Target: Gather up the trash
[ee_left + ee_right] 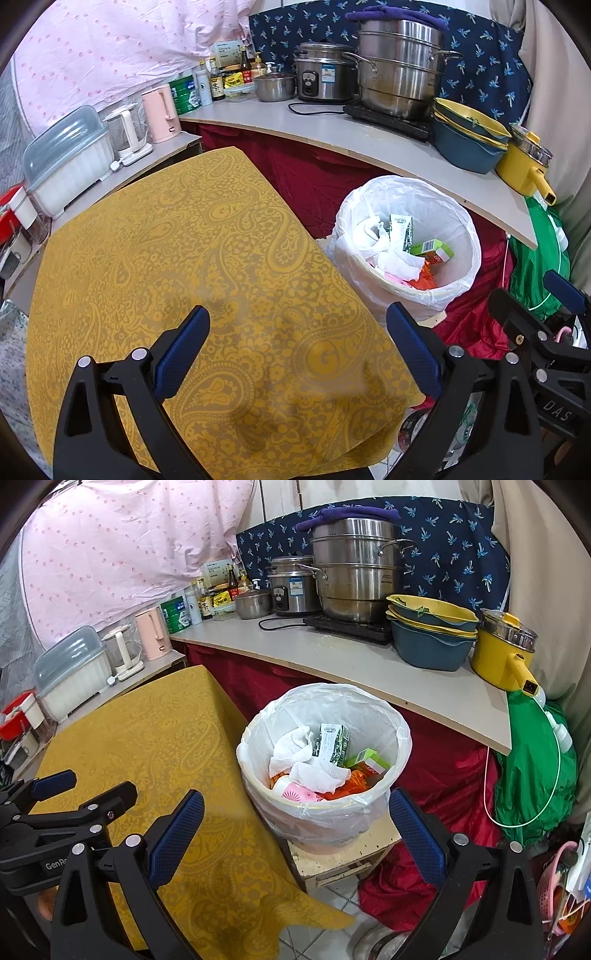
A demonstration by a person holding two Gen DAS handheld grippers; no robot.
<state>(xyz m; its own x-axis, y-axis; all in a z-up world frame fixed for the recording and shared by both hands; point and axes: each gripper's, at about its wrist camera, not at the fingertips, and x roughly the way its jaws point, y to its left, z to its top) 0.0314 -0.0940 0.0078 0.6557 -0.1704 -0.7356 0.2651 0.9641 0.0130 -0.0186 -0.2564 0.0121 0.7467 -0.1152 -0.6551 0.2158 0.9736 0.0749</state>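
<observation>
Both claws are spread and hold nothing. The round white-lined plastic trash bin (325,775), full of paper and cartons, lies just ahead of the right claw (295,834), between its fingers; from the left claw (299,350) it lies ahead-right, so the right is nearer

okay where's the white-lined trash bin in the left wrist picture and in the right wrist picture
Left wrist view: the white-lined trash bin sits right of centre, beyond the yellow patterned tablecloth.
Right wrist view: the bin is at centre, between the open fingers of the right gripper.
Shared landmark: the yellow electric pot at the counter's right end.
</observation>
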